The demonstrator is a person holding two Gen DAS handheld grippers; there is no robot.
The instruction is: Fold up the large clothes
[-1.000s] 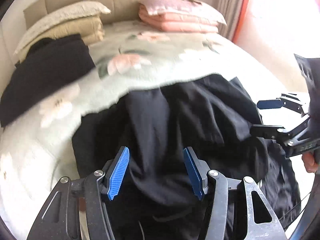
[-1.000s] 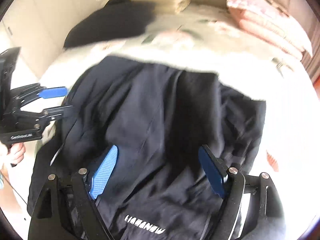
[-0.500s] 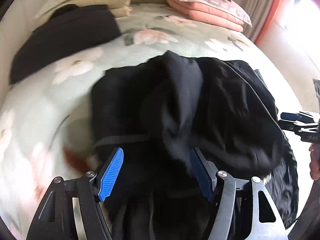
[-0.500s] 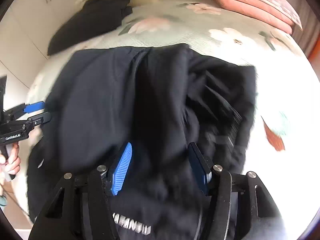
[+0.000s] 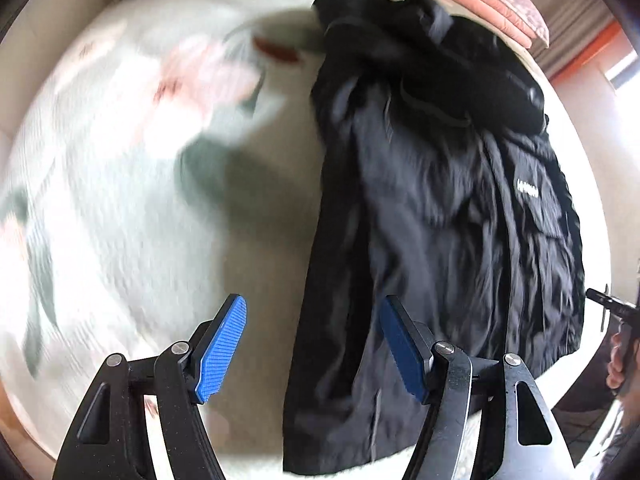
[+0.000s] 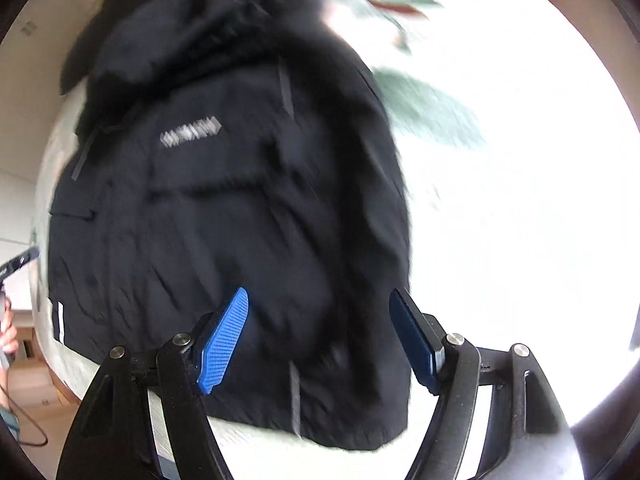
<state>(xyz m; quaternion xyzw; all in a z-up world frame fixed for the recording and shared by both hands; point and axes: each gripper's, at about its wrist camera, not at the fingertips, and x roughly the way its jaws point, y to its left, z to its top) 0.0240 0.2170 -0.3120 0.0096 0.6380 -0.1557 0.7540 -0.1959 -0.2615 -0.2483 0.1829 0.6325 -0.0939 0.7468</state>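
The large black padded jacket [image 5: 448,216] with a small white chest logo lies flat on the pale floral bedspread [image 5: 132,184], hood toward the pillows, laid out lengthwise so its long sides are free to fold. The left gripper [image 5: 312,344] hovers over its one long edge, blue pads apart and gripping nothing; the right gripper [image 6: 320,336] hangs over the opposite edge, its jaws opening, pads clear of the cloth, probably placed to take matching edges.

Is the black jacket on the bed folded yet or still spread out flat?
Partly folded. The black jacket lies as a narrow lengthwise strip on the floral bedspread, one side doubled over; no crosswise fold shows.
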